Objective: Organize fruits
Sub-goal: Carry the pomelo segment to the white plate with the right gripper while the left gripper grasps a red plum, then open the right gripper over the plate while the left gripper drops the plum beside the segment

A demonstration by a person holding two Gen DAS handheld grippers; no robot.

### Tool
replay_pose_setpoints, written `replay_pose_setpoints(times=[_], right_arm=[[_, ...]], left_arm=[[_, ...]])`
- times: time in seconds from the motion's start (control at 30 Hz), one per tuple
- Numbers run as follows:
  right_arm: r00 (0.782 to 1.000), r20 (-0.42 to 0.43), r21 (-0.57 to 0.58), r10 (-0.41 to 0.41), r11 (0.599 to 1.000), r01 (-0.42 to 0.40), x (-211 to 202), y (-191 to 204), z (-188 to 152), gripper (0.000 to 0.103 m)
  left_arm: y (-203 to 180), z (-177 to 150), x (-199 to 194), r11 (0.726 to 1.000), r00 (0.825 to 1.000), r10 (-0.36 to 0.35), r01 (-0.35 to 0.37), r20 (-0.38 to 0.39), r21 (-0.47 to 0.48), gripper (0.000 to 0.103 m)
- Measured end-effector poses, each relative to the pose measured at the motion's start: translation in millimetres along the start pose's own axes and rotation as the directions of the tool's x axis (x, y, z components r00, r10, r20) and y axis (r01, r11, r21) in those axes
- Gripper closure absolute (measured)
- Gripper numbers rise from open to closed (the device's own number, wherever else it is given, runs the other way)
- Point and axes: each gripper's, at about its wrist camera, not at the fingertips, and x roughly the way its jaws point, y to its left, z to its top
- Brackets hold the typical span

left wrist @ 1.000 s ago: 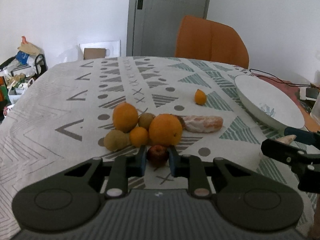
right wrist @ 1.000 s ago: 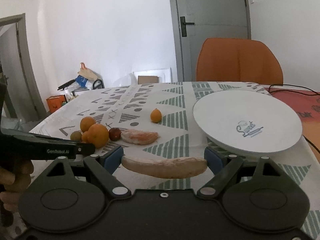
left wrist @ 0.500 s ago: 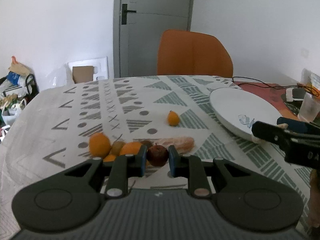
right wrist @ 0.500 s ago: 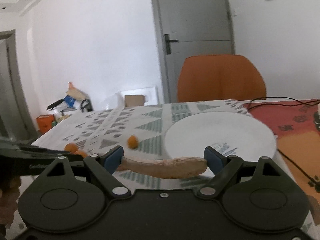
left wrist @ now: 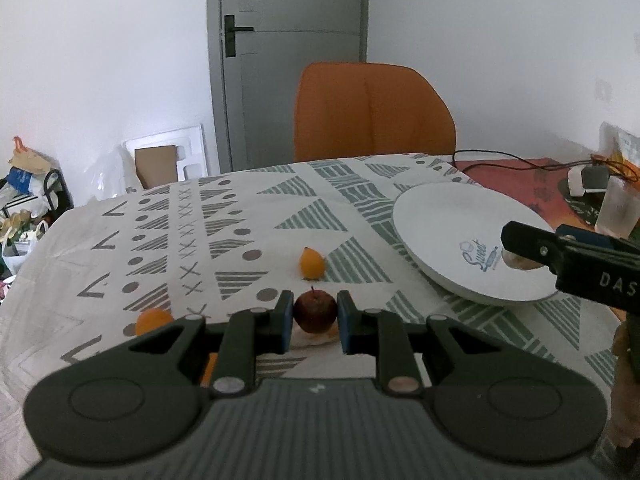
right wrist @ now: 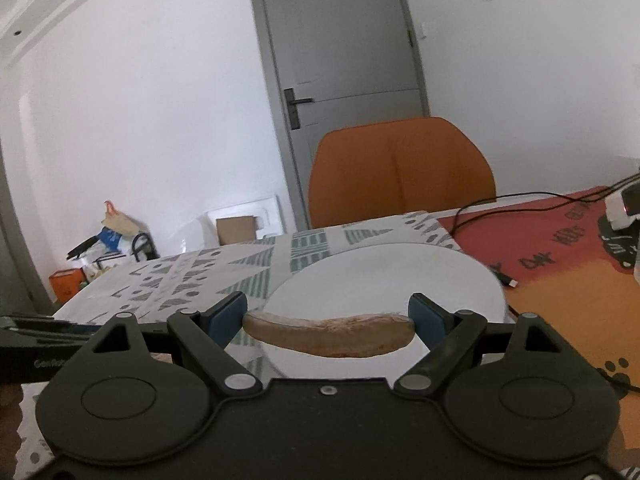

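Here we have the left gripper with its jaws clenched on a small dark red apple, held above the patterned tablecloth of the table, near a small orange kumquat. Our right gripper grasps a long tan-brown banana-shaped fruit end to end, over the round white plate

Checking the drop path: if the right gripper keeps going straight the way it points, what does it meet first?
Most likely the white plate. It lies directly ahead of the right gripper, just beyond the long brown fruit held between its fingers. Depth is unclear; nothing else shows in that line.
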Motion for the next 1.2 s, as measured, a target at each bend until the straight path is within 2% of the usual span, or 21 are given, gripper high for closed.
replay_pose_setpoints(times=[0.23, 0.4, 0.73, 0.9, 1.2], right_arm=[[0.999, 0.005, 0.009, -0.033, 0.999, 0.033, 0, -8, -3, 0.018], [1.0, 0.006, 0.068, -0.004, 0.998, 0.003, -2, -17, -2, 0.013], [0.997, 0.008, 0.111, -0.078, 0.991, 0.076, -3, -32, -3, 0.012], [0.998, -0.01, 0.132, -0.057, 0.99, 0.058, -2, -36, -4, 0.01], [0.997, -0.03, 0.13, -0.068, 0.989, 0.071, 1, -35, -6, 0.009]], left_arm=[[-12, 6, 12, 1.0, 1.0, -0.004, 0.004, -0.009, 0.025, 0.081], [-23, 9, 20, 0.999, 1.0, -0.027, 0.027, -0.007, 0.037, 0.081], [-46, 21, 37, 0.994, 0.996, -0.089, 0.089, -0.002, 0.066, 0.081], [-56, 32, 44, 0.991, 0.992, -0.124, 0.123, 0.005, 0.061, 0.081], [-67, 41, 48, 0.985, 0.987, -0.162, 0.161, 0.017, 0.058, 0.08]])
